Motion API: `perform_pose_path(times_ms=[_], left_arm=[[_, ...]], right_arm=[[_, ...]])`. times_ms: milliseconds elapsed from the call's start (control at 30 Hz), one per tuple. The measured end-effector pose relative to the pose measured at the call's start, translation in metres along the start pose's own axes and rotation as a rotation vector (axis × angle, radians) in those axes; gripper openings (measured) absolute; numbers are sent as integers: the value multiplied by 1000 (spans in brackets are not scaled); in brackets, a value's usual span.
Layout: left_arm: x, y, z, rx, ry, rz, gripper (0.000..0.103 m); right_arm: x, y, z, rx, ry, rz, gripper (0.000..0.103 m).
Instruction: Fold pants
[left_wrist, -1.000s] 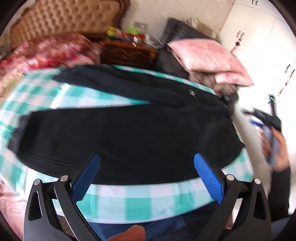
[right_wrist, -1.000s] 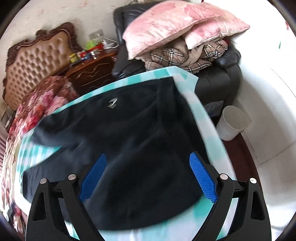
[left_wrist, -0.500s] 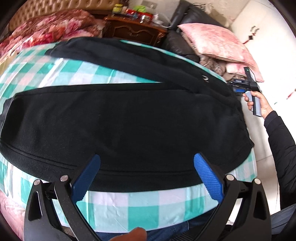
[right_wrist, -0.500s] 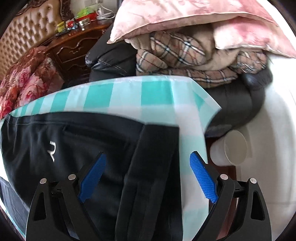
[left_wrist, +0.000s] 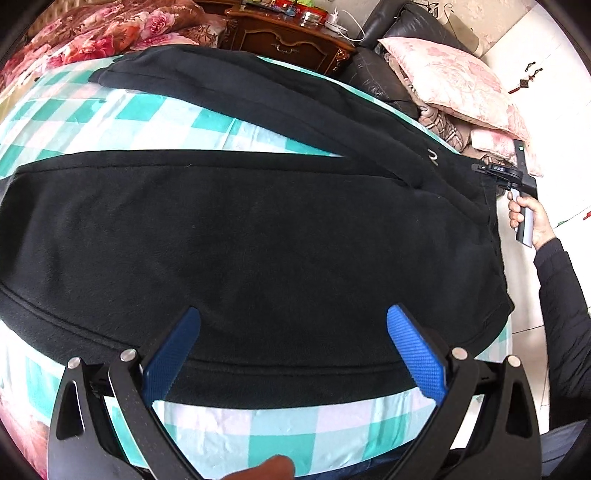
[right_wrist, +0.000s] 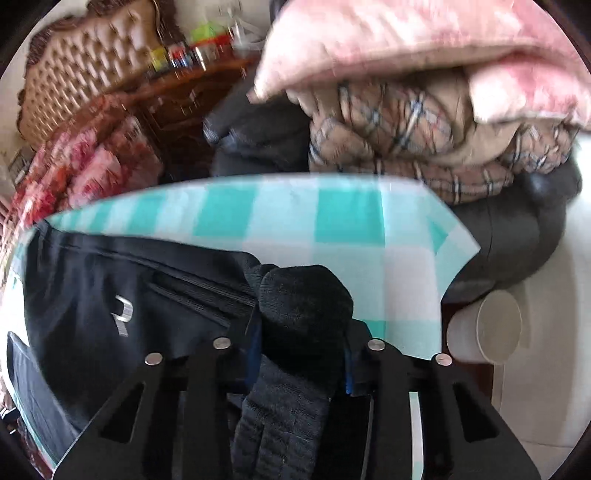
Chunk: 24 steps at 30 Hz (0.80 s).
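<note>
Black pants (left_wrist: 258, 229) lie spread flat on a teal-and-white checked cloth (left_wrist: 280, 432), legs running left, waistband at the right. My left gripper (left_wrist: 293, 332) is open and empty, hovering over the near leg's lower edge. My right gripper (right_wrist: 299, 354) is shut on the bunched waistband (right_wrist: 303, 306) at the far corner of the pants; in the left wrist view it (left_wrist: 495, 170) sits at the waistband's far end. A small white logo (right_wrist: 122, 314) shows on the fabric to its left.
Pink pillows (right_wrist: 424, 48) and a plaid blanket (right_wrist: 406, 140) are piled on a dark leather chair (right_wrist: 517, 229) beyond the cloth's corner. A white bin (right_wrist: 487, 325) stands on the floor at right. A wooden nightstand (left_wrist: 288, 35) and floral bedding (left_wrist: 110, 29) lie behind.
My right gripper has closed on the waistband, which is now bunched between its fingers. My left gripper has come lower and closer to the near leg, still open.
</note>
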<state>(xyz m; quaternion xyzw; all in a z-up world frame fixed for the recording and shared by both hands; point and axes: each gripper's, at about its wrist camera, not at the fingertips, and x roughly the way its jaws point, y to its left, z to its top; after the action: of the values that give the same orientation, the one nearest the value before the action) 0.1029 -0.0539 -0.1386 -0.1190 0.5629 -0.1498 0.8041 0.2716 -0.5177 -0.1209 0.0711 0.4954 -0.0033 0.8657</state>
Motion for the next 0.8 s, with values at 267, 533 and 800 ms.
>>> perform_pose_path(times_ms=[267,533,800], left_arm=[[-17,6,-5,-26,-59,-38,101],[-40,33,-10,-80,-132,-126,100],[-4,74,90,-227,-176,-346,68]], right_arm=[[-188,109,-104,-284,-435,150,31],[-218,141,-284,-276,-379,319,31],[-185,120,-332,-72,-319,358,31]])
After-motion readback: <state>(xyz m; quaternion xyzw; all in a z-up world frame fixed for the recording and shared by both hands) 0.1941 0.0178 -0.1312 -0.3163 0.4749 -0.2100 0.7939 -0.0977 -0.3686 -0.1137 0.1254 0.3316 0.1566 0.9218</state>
